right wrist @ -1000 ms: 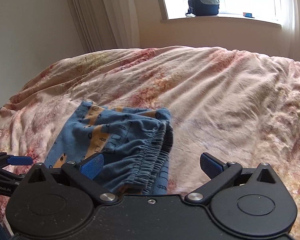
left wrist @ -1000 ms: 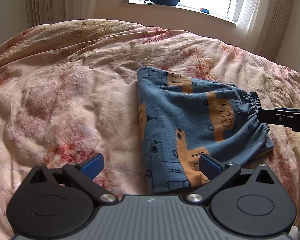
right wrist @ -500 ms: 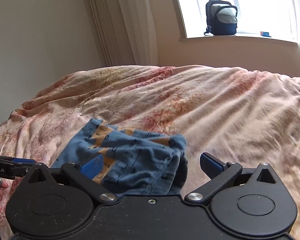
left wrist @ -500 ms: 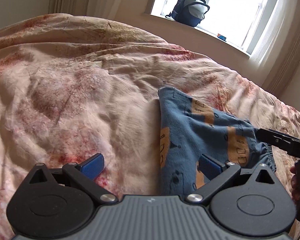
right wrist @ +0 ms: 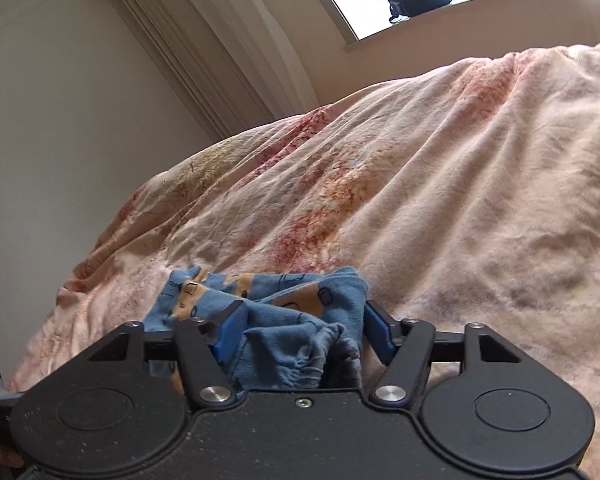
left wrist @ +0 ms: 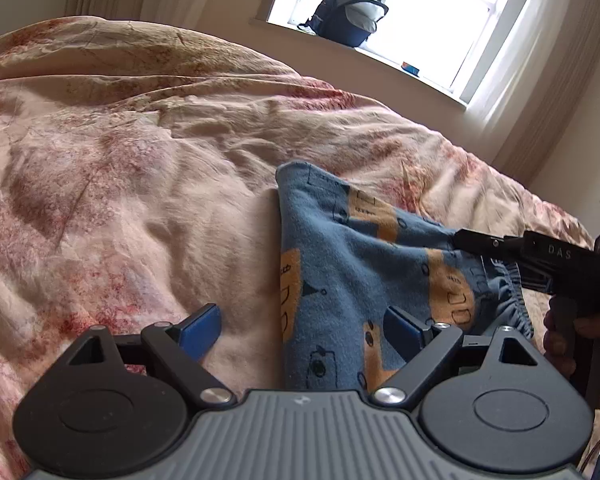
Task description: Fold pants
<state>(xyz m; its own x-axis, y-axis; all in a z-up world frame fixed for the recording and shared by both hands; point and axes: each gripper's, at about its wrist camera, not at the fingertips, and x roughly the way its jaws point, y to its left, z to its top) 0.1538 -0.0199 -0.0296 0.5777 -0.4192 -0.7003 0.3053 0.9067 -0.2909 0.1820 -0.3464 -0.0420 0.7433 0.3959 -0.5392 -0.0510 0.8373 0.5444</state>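
The folded blue pants [left wrist: 352, 264] with orange print lie on the pink floral bedspread [left wrist: 120, 184]. My left gripper [left wrist: 300, 328] is open low over the bed, its right finger over the pants' near edge and its left finger over bare bedspread. My right gripper [right wrist: 304, 330] has narrowed its jaws around the bunched elastic waistband end of the pants [right wrist: 296, 320], with cloth filling the gap between the blue pads. In the left wrist view the right gripper [left wrist: 500, 246] reaches in from the right at the waistband.
A dark backpack [left wrist: 348, 12] sits on the windowsill beyond the bed. Curtains [right wrist: 220, 60] hang along the far wall. The bedspread stretches wide and rumpled to the left and far side of the pants.
My right gripper moved down onto the waistband end and narrowed its jaws around the bunched cloth. My left gripper dropped lower and closer to the pants' left edge, still open.
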